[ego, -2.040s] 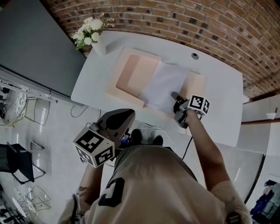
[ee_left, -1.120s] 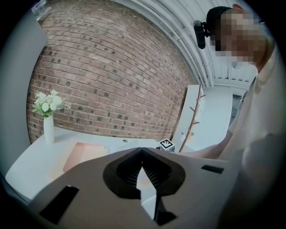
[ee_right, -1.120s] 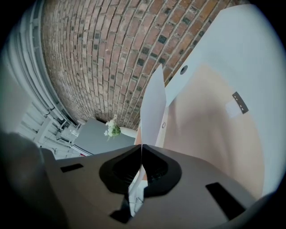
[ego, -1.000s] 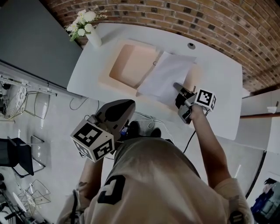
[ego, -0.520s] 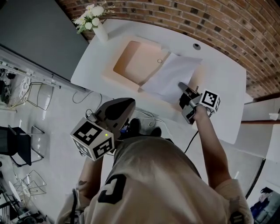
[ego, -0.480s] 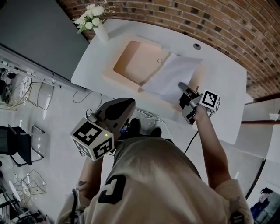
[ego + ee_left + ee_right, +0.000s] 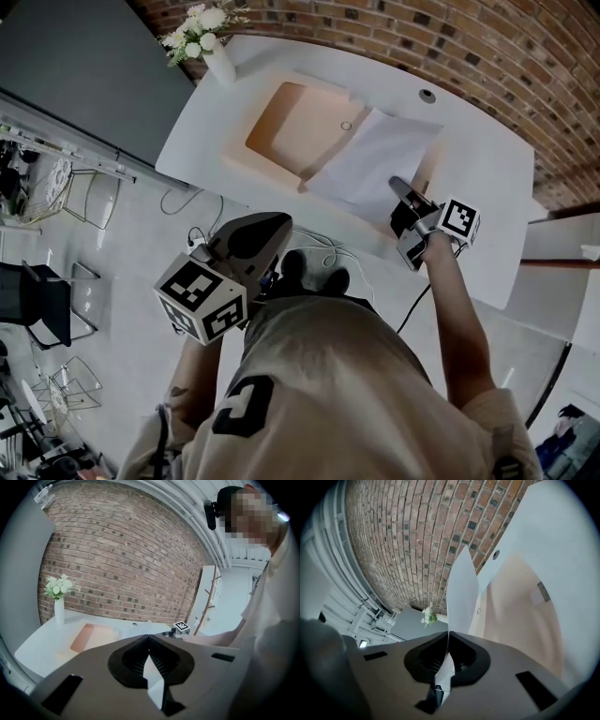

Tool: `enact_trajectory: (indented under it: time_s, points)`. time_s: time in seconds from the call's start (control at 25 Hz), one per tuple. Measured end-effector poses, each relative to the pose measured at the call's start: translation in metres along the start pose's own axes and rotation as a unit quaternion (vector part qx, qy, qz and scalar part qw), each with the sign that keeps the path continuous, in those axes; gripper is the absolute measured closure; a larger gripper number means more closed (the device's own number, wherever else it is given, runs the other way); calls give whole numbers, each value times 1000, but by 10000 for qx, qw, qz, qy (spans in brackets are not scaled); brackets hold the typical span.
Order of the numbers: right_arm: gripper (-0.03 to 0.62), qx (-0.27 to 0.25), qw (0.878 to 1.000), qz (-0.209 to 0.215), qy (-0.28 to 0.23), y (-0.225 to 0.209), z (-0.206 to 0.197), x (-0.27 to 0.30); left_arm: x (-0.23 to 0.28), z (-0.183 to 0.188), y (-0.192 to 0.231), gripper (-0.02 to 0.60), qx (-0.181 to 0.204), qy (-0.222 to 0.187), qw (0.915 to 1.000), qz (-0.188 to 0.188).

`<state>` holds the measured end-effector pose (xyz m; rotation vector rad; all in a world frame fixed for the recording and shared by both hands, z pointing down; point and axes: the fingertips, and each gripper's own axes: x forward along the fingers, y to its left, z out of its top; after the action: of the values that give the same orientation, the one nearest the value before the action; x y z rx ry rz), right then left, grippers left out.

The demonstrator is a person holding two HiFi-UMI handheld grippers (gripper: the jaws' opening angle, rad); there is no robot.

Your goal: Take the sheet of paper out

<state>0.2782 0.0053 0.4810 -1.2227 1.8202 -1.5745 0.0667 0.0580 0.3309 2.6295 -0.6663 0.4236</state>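
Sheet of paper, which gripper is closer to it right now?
Right. The right gripper is shut on the near edge of the sheet of paper; the left gripper is held off the table, near the person's chest, clear of the sheet.

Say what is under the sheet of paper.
The sheet of paper, pinched by the right gripper, lies over the beige folder, which shows on both sides; anything else beneath is covered.

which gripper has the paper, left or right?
The right gripper: its jaws pinch the edge of the sheet of paper. The left gripper is shut on nothing, short of the table.
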Motion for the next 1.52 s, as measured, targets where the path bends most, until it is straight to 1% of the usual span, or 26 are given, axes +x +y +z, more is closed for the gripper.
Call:
enact_trajectory:
  time_s: [0.24,0.44,0.64,0.92,1.24,1.52]
  points:
    - [571,-34,9999,110,-112,9,-2,-2,-1,1,5,566,68,-28,9999,-95]
    - [571,-20,9997,146,-208,23,-9,-1,-9,0,20,566,-4,-41,9998,-184]
    - [571,-128,9992,228,-300,48,-19,3,-19,-1,42,566,-38,-60,9995,-297]
    - [571,-349,9972,473,-454,87,-27,4,-24,-3,58,566,-48,-39,9987,-508]
    - [571,-454,9947,753,-529,116,-29,12,-26,-1,64,566,-10,-62,9980,-622]
    - [571,-641,9934,738,-595,127,-27,11,-30,1,65,567,12,-93,9979,-637]
